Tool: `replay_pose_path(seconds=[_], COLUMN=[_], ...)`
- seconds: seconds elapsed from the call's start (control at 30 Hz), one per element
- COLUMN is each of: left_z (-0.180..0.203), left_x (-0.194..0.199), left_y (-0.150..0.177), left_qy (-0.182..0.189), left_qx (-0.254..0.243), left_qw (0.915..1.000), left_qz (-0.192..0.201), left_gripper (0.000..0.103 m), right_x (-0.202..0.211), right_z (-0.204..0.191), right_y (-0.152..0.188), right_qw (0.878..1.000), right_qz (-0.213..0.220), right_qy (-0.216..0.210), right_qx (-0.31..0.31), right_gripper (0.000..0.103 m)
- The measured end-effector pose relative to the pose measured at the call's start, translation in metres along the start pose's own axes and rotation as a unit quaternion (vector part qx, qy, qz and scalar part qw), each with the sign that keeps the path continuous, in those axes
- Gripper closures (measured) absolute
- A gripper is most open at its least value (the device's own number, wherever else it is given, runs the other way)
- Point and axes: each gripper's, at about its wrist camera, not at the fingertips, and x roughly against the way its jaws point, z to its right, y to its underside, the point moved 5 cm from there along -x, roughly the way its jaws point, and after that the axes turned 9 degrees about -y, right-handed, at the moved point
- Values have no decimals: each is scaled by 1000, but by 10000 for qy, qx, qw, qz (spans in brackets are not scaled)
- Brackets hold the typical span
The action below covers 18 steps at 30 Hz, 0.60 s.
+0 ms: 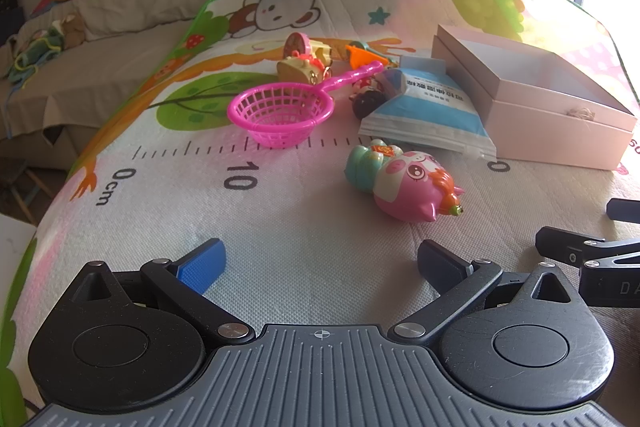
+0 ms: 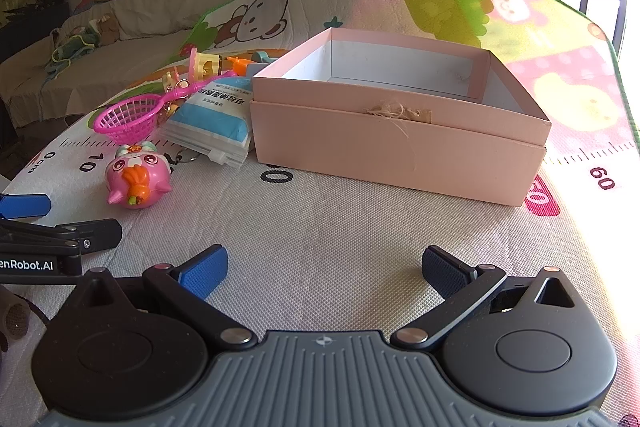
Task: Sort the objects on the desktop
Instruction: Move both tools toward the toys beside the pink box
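Pink toy: in the left wrist view, the pig doll [image 1: 402, 183] lies on its side on the play mat [image 1: 320, 247], close in front of the left tongs [image 1: 320, 267]. It looks like the easiest thing to grab first.
Left tongs: spread wide, holding nothing, low over the mat and pointing at the toys.
Toy pile: the pink net scoop [image 1: 282, 113], the blue and white packet [image 1: 428, 111] and some small toys [image 1: 304, 61] are bunched up just left of the pink box [image 1: 560, 123]. The packet leans on the box wall.
Box: in the right wrist view, the pink box [image 2: 400, 143] sits open at the top with nothing inside that I can see. It seems to be where the toys should go.
Right tongs: the right tongs [image 2: 324, 269] are spread wide too, holding nothing, facing the box.
Job so far: nothing is sorted yet, I think.
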Motion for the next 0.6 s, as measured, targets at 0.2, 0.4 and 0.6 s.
replay_pose_path(seconds=[0.2,0.4,0.6], left_z=[0,-2,-1], left_x=[0,1,0], left_y=[0,-1,0], left_qy=[4,3,17], left_qx=[5,-8,-44], left_qw=[10000,10000,10000], left_qz=[1,-11,-87], left_gripper=[0,0,0], right_x=[1,-1,0], right_z=[-1,0,0], right_y=[-2,-2,-3], right_qw=[10000,9999,9994], right_qz=[-4,-81,-335], right_qy=[-31,-77,-108], right_qx=[-4,52,67], right_gripper=[0,0,0])
